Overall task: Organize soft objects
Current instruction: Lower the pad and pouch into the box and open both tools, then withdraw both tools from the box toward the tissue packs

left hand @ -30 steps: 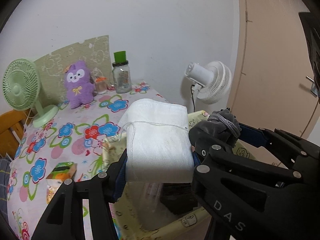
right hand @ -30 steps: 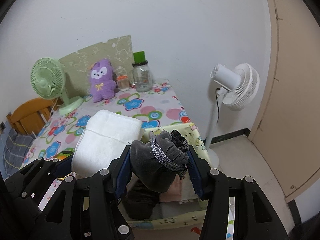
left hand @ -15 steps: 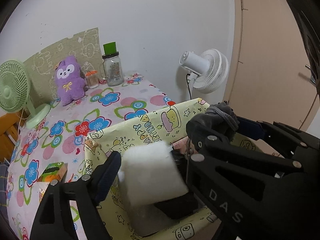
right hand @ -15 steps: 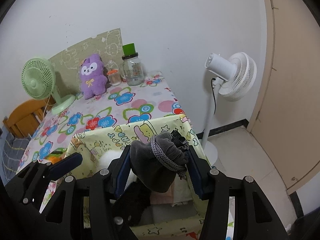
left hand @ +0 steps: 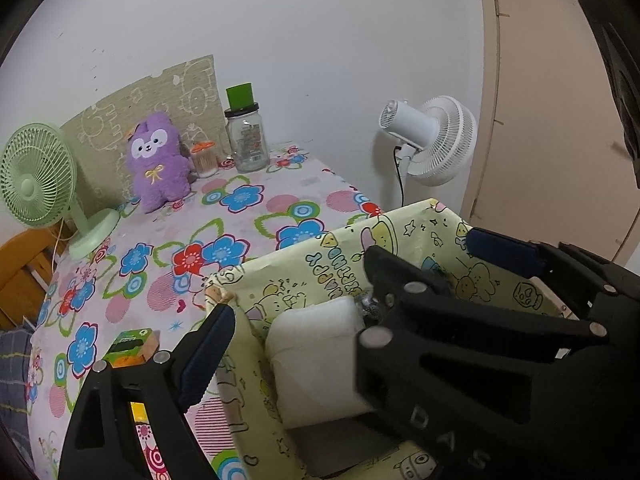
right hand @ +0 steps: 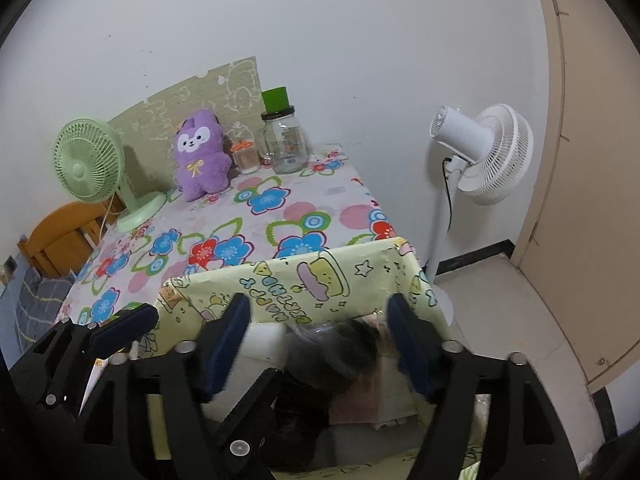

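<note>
A yellow cartoon-print box [left hand: 320, 256] [right hand: 320, 276] stands at the table's near right edge. A folded white towel [left hand: 320, 356] [right hand: 264, 340] lies inside it on the left. A grey bundle [right hand: 332, 352], blurred, is inside beside the towel, over dark clothes. My left gripper [left hand: 304, 344] is open above the box, with the towel below it. My right gripper [right hand: 320, 344] is open and empty above the bundle; it also shows in the left wrist view [left hand: 448, 304]. A purple plush toy [left hand: 158, 160] [right hand: 202, 156] sits at the table's back.
A flowered tablecloth [left hand: 160, 248] covers the table. On it are a green desk fan [left hand: 36, 184], a glass jar with a green lid [left hand: 246, 136], a small toothpick jar [left hand: 204, 158] and a green-orange box [left hand: 134, 346]. A white floor fan [right hand: 480, 152] stands right.
Both grippers opened. The white towel dropped from my left gripper into the box, then the grey bundle dropped from my right gripper into it.
</note>
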Demonstrator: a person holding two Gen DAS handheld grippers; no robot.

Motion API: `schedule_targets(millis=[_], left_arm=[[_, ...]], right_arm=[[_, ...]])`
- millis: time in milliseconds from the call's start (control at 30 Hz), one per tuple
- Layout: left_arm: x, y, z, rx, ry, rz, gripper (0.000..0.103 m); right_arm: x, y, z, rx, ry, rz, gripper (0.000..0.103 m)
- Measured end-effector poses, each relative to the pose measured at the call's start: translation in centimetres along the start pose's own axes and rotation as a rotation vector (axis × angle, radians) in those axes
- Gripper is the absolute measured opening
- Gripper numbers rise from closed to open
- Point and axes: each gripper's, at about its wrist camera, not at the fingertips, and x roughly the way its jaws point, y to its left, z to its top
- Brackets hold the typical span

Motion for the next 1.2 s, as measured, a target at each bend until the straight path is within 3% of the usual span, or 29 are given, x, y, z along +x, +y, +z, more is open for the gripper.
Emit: schedule_targets(millis=[200,1200], left_arm=[[-0.5,0.9,-0.2,-0.011,-0.002,0.010,0.092],[-8.1,6.0,-2.7,-0.072,-0.110,0.059,0.095]], right_arm=[[-0.3,1.2,0.0,-0.018,0.001,-0.004,0.085],[-6.2,8.7,-1.6,-0.076,-0.078,-0.013,0.092]])
